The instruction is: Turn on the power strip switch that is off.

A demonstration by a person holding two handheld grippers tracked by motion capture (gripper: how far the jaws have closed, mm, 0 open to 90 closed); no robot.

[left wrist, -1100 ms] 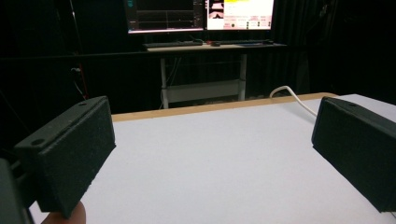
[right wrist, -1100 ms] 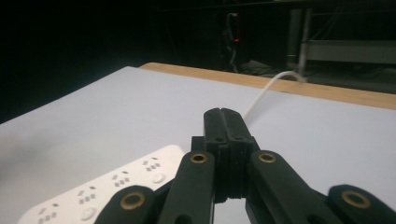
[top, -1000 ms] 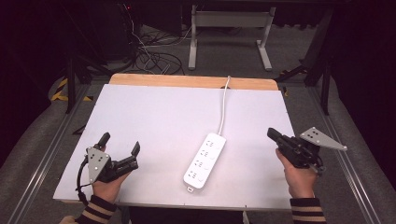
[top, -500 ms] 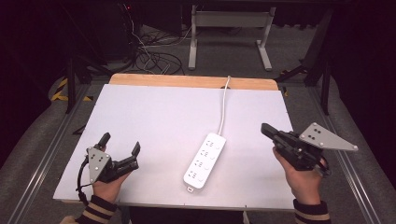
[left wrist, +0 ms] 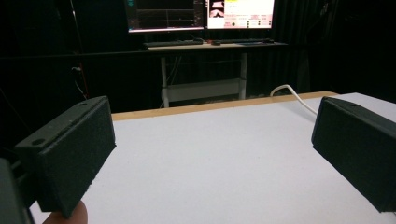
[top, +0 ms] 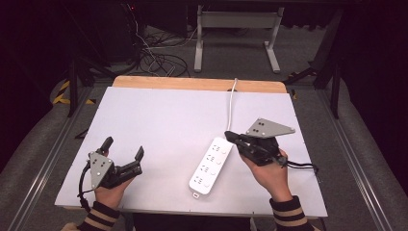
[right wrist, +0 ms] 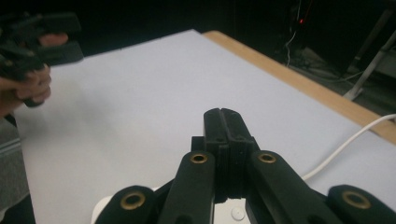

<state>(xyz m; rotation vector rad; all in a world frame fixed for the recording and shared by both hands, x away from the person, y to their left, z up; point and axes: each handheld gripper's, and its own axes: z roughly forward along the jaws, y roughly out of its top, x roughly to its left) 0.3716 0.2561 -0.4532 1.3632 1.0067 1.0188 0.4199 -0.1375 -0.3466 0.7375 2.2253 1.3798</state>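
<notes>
At 8 o'clock, left gripper [top: 124, 153] resting, jaws wide, unmoved. At 5 o'clock on white table [top: 159, 115], power strip [top: 210, 165]: probably rigid, light, slick plastic; best pinched across narrow sides. Right gripper [top: 230, 136], jaws pressed together, now at strip's far end, nearer than before.

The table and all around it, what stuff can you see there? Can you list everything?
Table: one, white top with a wooden far edge, in the middle.
Power strip: one, white, lying flat on the table's near right part.
Cord: one, white, running from the strip over the far edge.
Cables: a tangle, dark, on the floor beyond the table.
Screens: two, lit, on a desk far behind.
Left gripper: one, black, jaws wide apart, near left.
Right gripper: one, black, jaws together, over the strip's far end.
</notes>
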